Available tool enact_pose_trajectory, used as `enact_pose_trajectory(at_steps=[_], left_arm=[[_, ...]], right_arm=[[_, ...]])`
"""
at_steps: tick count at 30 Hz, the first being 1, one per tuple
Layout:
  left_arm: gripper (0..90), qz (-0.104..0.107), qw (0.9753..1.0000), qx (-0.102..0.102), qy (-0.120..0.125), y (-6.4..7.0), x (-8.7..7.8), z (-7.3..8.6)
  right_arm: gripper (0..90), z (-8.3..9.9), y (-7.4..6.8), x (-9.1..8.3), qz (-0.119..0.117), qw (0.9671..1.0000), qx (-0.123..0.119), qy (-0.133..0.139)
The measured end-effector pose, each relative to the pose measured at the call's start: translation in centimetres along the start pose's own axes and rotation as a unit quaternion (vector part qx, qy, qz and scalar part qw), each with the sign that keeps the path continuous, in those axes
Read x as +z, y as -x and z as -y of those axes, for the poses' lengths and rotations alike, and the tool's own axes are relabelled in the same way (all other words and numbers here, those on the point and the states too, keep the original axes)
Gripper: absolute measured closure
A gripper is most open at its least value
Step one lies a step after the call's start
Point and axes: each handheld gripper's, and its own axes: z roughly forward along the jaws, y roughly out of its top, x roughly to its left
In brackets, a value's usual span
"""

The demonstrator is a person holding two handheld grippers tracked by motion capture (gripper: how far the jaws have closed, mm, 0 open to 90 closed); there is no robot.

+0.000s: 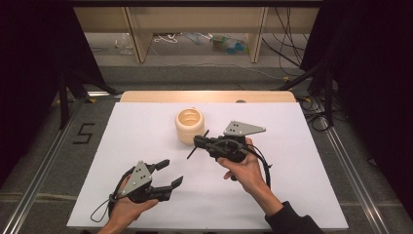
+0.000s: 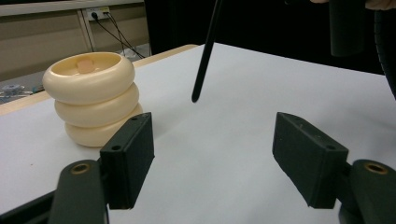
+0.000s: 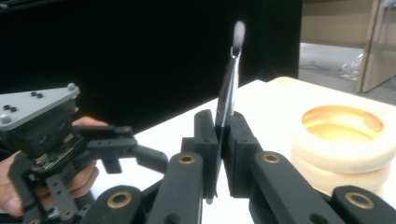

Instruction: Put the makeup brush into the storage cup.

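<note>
A cream ribbed holder, shaped like three stacked rings and hollow on top, stands at the back middle of the white table. My right gripper hovers just right of it, shut on a thin black-handled brush. The brush rises from my right gripper with its pale bristle tip up, and the holder sits to the right. My left gripper is open near the front left, holding nothing. In the left gripper view, the brush handle hangs above the table beyond my open left gripper, right of the holder.
The table's wooden far edge lies behind the holder. Black curtains flank both sides. On the floor are a "5" marking at left, and cables and wooden legs beyond. Bare white surface lies left and front of the holder.
</note>
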Motion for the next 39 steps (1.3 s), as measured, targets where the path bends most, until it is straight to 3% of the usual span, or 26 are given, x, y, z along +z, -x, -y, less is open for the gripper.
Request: enact_pose_trajectory(at_steps=[7,14,19,22,39], left_arm=[[28.6,-0.007,1.0,0.0,0.003,-0.2,-0.1,0.0],[28.4,-0.008,1.0,0.001,-0.002,-0.2,-0.1,0.1],[28.4,-0.01,0.9999,0.0,-0.003,-0.3,-0.2,0.1],[28.3,-0.007,1.0,0.0,0.006,-0.4,-0.1,0.1],[27.8,-0.017,0.9998,-0.001,0.001,-0.7,-0.4,0.1]], right_arm=[[85.2,-0.8,1.2,-0.1,0.024,0.9997,-0.001,-0.003],[85.2,-2.3,1.9,0.2,0.056,0.9981,-0.027,-0.001],[85.2,-2.9,2.7,0.6,0.072,0.9971,-0.024,-0.007],[85.2,-3.2,3.1,0.8,0.078,0.9967,-0.02,-0.005],[85.2,-5.5,5.5,2.1,0.106,0.9941,-0.018,-0.014]])
